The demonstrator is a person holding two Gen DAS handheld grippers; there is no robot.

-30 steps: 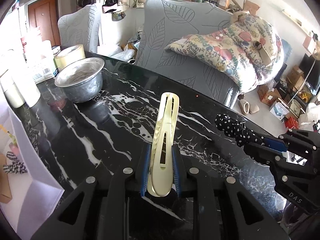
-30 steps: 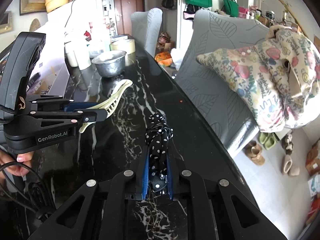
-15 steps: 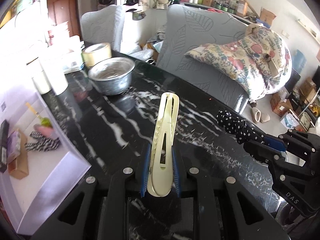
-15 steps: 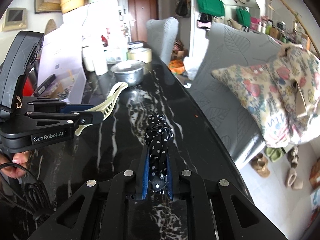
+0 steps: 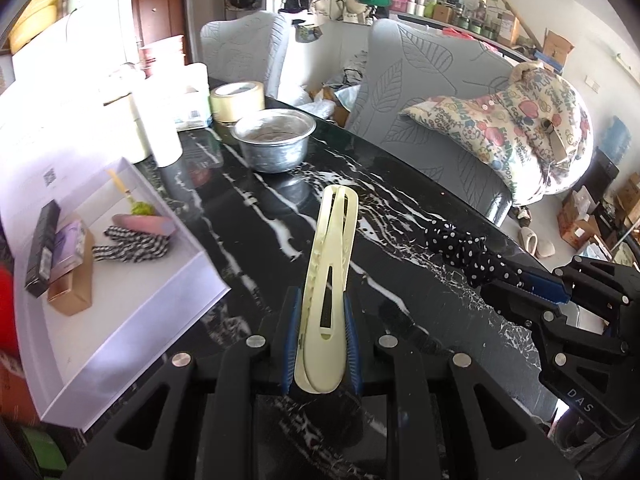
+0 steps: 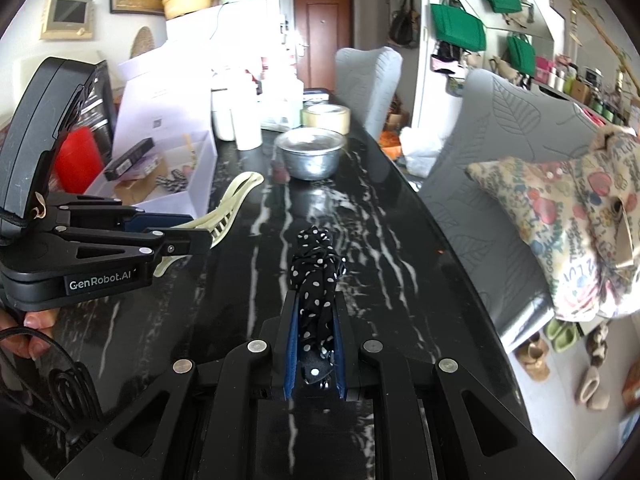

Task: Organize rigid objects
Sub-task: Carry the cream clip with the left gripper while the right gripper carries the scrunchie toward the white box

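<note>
Showing two loaded tools held above a black marble table (image 5: 248,216). At far left, a white box (image 5: 132,320) sits open on the table's left edge, already holding a dark slim case (image 5: 42,252), a brown carton (image 5: 72,292), a checked fabric bow (image 5: 132,246) and a pink item with a green-tipped stick; it is probably the collecting place for the task. Near centre, the left hand-held gripper (image 5: 322,344) is clamped on a cream hair clip (image 5: 330,272), gripped at its rear end so the long body projects forward and clear of the table, a hold that would let the tip enter the box first. Beyond it stand a metal bowl (image 5: 274,142) and a tape roll (image 5: 236,100), well apart from both tools. At right, the right hand-held gripper (image 6: 314,356) is closed on a black polka-dot hair clip (image 6: 316,276), again held by its rear with the knotted bow pointing away. Both items hang in the air, neither touching the table nor the box; judged from this, delivery to the box is not yet done.
</note>
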